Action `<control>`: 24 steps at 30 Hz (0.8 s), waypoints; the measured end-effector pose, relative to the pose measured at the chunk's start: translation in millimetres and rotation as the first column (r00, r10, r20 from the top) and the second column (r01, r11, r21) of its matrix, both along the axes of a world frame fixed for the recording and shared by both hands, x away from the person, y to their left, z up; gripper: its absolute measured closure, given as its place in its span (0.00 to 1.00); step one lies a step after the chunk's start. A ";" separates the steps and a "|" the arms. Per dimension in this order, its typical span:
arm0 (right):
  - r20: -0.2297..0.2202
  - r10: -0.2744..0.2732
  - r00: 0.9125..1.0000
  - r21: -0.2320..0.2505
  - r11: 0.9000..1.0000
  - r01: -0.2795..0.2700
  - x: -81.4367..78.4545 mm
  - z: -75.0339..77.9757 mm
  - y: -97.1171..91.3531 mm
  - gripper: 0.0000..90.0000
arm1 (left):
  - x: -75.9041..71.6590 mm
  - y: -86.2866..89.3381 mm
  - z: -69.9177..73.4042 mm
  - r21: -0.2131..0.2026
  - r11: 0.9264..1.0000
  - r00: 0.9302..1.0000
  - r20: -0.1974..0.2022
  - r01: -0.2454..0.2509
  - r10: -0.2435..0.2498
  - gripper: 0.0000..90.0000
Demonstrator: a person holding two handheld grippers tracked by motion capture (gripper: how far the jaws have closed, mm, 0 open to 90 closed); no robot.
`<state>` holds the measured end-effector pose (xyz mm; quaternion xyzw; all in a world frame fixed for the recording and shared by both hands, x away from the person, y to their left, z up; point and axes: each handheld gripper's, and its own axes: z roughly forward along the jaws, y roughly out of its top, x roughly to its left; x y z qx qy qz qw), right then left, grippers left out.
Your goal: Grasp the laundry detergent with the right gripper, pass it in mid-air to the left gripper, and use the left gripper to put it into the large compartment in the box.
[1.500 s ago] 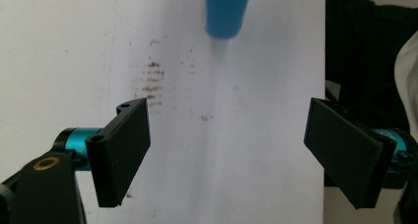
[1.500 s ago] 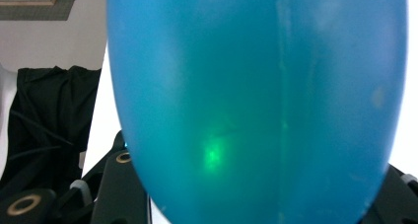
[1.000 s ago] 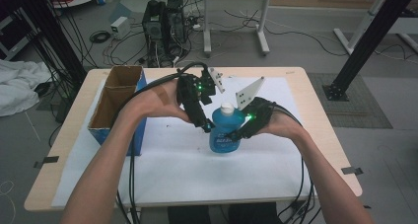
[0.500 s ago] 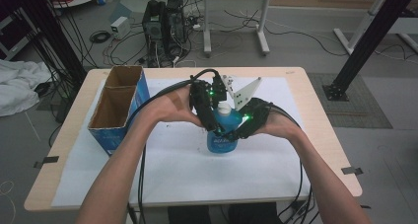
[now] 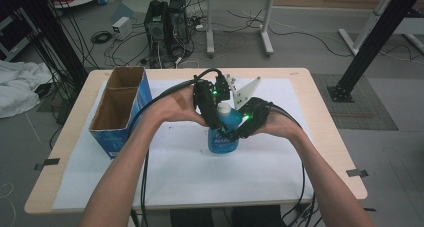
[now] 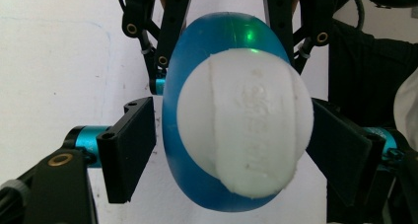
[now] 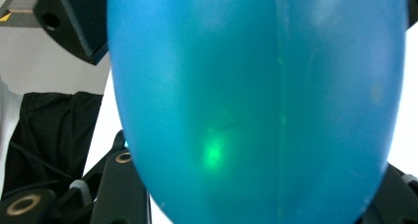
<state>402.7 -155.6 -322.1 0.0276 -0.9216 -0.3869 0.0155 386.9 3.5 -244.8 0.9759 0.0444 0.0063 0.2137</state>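
Right claw (image 5: 239,126) clenches the blue bottle (image 5: 223,139); left claw (image 6: 231,135), closing around its white cap (image 6: 245,128) (right pad touching, left apart), could skid off.

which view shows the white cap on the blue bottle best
The left gripper view: the round white plastic cap faces the camera head-on, between the left gripper's black jaws, atop the blue plastic bottle. The high view shows the cap small between the hands. The right gripper view shows the bottle's blue wall.
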 end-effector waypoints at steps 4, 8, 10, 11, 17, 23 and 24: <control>0.010 0.002 1.000 -0.001 1.000 -0.002 0.5 0.0 -0.1 0.51 | 0.3 -2.4 -1.8 -0.003 1.000 1.000 -0.010 -0.001 0.000 0.25; 0.012 -0.001 1.000 0.001 1.000 0.001 -0.5 0.4 -0.2 0.51 | 0.9 -4.0 -1.9 0.006 1.000 1.000 -0.005 0.020 -0.020 0.27; 0.010 -0.006 1.000 -0.002 1.000 0.006 -0.8 1.3 -0.9 0.51 | 0.7 -4.5 -1.9 0.003 1.000 1.000 -0.006 0.019 -0.019 0.28; 0.011 -0.008 1.000 0.003 1.000 0.008 -0.8 1.0 -0.9 0.51 | 0.4 -4.7 -2.1 -0.002 1.000 1.000 -0.009 0.014 -0.014 0.28; 0.008 -0.007 1.000 -0.002 1.000 0.007 -1.2 0.8 -0.3 0.51 | 0.4 -4.4 -1.4 0.005 1.000 1.000 -0.009 0.023 -0.023 0.32; 0.021 -0.006 1.000 0.001 1.000 0.006 -1.7 -0.2 1.2 0.51 | -0.6 -5.5 -1.9 0.003 1.000 1.000 -0.006 0.019 -0.019 0.32; 0.023 -0.008 1.000 0.001 1.000 0.008 -1.9 -0.1 1.3 0.51 | -0.4 -5.6 -1.9 0.005 1.000 1.000 -0.009 0.020 -0.020 0.32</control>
